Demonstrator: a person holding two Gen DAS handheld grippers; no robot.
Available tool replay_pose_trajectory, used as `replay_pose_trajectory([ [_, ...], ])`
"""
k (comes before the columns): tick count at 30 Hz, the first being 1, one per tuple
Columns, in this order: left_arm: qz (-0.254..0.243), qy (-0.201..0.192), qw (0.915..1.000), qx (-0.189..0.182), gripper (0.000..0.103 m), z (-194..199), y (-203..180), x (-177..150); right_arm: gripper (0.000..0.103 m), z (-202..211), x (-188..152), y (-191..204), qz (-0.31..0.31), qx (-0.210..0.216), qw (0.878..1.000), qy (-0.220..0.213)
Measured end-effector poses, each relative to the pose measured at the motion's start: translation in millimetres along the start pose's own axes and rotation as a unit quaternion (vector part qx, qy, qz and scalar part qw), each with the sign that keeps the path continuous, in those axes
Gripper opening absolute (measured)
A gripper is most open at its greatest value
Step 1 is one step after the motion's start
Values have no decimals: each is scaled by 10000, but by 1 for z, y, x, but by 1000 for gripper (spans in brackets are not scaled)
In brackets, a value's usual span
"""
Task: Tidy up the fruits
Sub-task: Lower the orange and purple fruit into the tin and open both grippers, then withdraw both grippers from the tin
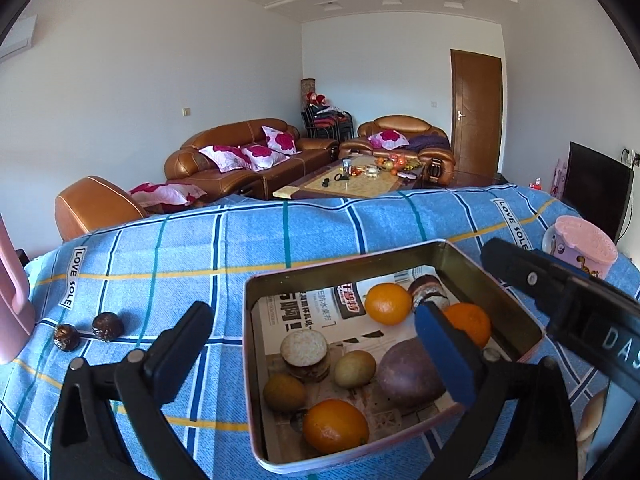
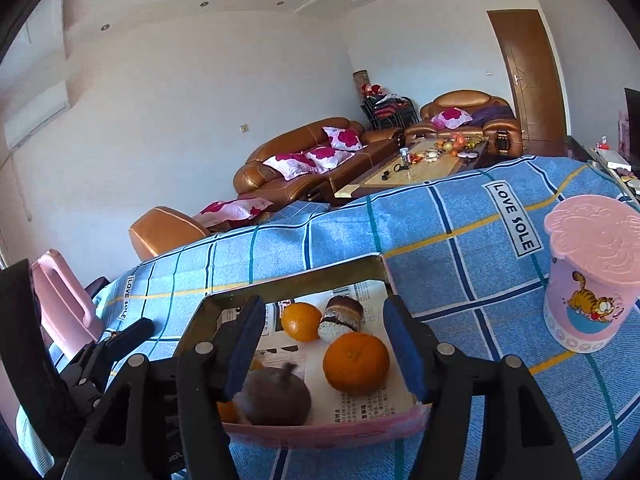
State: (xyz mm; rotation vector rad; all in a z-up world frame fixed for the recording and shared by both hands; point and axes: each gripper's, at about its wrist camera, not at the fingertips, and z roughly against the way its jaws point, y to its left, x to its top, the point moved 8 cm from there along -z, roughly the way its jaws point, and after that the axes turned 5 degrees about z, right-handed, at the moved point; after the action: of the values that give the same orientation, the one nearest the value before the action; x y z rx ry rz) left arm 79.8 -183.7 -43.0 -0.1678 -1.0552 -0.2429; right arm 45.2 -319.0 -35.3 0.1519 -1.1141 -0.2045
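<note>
Left wrist view: left tongs [image 1: 316, 344] were spread wide, nothing between the pads. One finger hung over the blue checked cloth covering the surface [image 1: 160, 248], the other sat inside the rectangular metal tin lined with newspaper [image 1: 256, 360]. In the tin: three oranges, nearest one [image 1: 335, 426] by the front wall, a dull purple round fruit [image 1: 408, 372], two small yellow-green fruits [image 1: 355, 369], two chocolate-coated round cakes. Two dark wrinkled round fruits [image 1: 107, 327] lay on the cloth left of the tin, well apart from it, not yet sorted. Right tongs [image 1: 560, 292] came in from the right above the tin's far corner.

Right wrist view: right tongs [image 2: 324, 352] were part open, empty, straddling the tin's near side; no pad pressed on anything. Orange [image 2: 356, 362] and the purple fruit [image 2: 276, 398] lay just beyond the pads. Pink plastic lidded cup with a cartoon cat [image 2: 588, 280] stood right of the tin.

Risks, my read: both tongs crowd the same tin, so they could knock together or clip the rim and shove the tin across the cloth. Round fruit would roll off a skewed pinch. The cloth could bunch under a dragged finger and send the two loose fruits rolling.
</note>
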Motion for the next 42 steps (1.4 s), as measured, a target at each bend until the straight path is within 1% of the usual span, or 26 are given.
replay_pose_trajectory([
  [3, -32, -211, 9996, 190, 103, 5, 4, 5, 63, 8, 6, -4, 80, -322, 9990, -285],
  [6, -65, -511, 9976, 470, 103, 12, 11, 12, 64, 18, 13, -6, 327, -727, 9949, -624],
  [8, -71, -586, 9964, 611, 103, 13, 15, 14, 71, 26, 17, -6, 464, -972, 9903, -877],
  [9, -57, -579, 9963, 638, 103, 12, 16, 14, 78, 30, 20, -8, 491, -1075, 9879, -1008],
  [10, -36, -556, 9965, 631, 103, 12, 17, 14, 82, 34, 22, -9, 495, -1172, 9853, -1143],
  [12, -14, -509, 9970, 577, 103, 11, 18, 13, 86, 40, 25, -12, 488, -1311, 9807, -1366],
  [14, -25, -508, 9970, 589, 103, 12, 17, 12, 88, 43, 27, -15, 462, -1367, 9785, -1470],
  [17, -19, -481, 9969, 623, 103, 12, 17, 10, 89, 37, 25, -17, 406, -1317, 9813, -1341],
  [21, 79, -316, 9969, 711, 103, 8, 23, 7, 89, 28, 20, -18, 366, -1321, 9846, -1084],
  [24, 161, -254, 9976, 621, 103, 9, 27, 4, 89, 31, 19, -21, 294, -1361, 9840, -1110],
  [31, 270, -237, 9973, 648, 103, 15, 41, -1, 89, 36, 13, -21, 240, -1560, 9814, -1089],
  [35, 315, -209, 9970, 673, 103, 17, 52, -4, 89, 40, 10, -15, 267, -1700, 9792, -1075],
  [42, 294, -157, 9966, 759, 103, 22, 75, -8, 89, 42, 2, 4, 376, -1748, 9790, -980],
])
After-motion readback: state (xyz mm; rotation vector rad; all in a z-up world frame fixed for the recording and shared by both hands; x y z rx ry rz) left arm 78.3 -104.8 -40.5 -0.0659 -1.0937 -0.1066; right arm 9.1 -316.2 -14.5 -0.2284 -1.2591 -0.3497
